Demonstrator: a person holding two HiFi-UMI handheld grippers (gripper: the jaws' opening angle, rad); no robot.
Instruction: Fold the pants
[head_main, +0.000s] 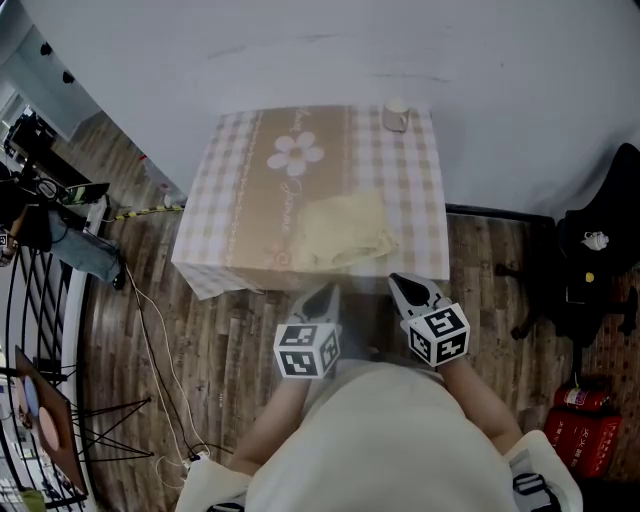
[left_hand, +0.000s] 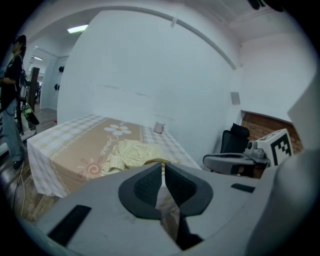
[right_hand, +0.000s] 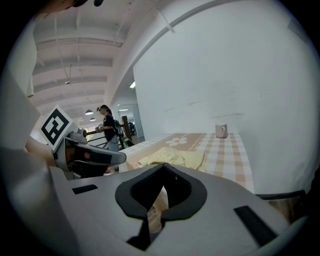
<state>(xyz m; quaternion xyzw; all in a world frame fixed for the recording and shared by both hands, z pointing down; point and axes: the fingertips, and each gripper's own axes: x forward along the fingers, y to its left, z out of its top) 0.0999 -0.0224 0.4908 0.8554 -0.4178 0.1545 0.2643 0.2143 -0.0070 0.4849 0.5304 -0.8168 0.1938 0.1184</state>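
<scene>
The pale yellow pants (head_main: 345, 232) lie crumpled on the near right part of the table (head_main: 230, 215), which has a checked cloth with a beige flower panel. Both grippers hover off the table's near edge, in front of the person's body. My left gripper (head_main: 320, 298) is shut with nothing in it, its tips short of the cloth. My right gripper (head_main: 407, 288) is also shut and empty, just below the table's near right corner. The pants (left_hand: 132, 152) show beyond the left gripper (left_hand: 163, 172), and the same pants (right_hand: 172, 157) lie beyond the right gripper (right_hand: 163, 167).
A small pale cup (head_main: 396, 116) stands at the table's far right corner by the white wall. A black office chair (head_main: 600, 250) is to the right, with red items (head_main: 580, 425) on the wooden floor. Cables and stands (head_main: 60, 230) crowd the left. A person (right_hand: 107, 127) stands far off.
</scene>
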